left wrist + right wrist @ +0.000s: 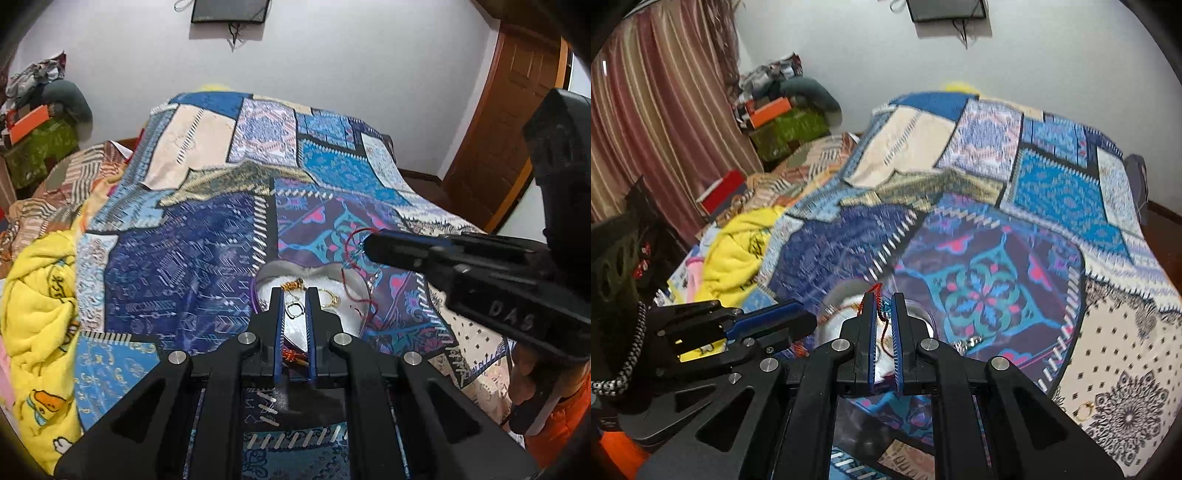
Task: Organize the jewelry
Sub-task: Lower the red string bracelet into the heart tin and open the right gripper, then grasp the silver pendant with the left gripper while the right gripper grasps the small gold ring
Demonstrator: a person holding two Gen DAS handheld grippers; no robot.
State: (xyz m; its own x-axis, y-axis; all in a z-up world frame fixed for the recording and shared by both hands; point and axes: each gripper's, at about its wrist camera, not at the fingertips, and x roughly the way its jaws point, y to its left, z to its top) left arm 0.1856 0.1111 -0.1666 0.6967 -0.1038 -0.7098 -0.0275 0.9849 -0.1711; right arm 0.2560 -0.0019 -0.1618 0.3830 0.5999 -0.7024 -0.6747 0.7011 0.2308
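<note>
A heart-shaped box (343, 277) with a white lining sits on the quilt (184, 258) and serves as the collecting place: it already holds a gold ring (330, 299), a gold chain (291, 285) and a thin necklace with a square pendant (294, 309). The left gripper (295, 306) hovers low over the box with its fingers narrowly apart and nothing pinched between them, probably steadying or waiting. The right gripper (884, 314), seen from the left view as a dark bar over the box's far rim, is clamped on a red cord (871, 295) carrying a blue bead (885, 307); the cord trails toward the box, so it seems to be on its way in. 1 gold ring (1085, 410) lies apart on the quilt's pale patch, likely due next.
</note>
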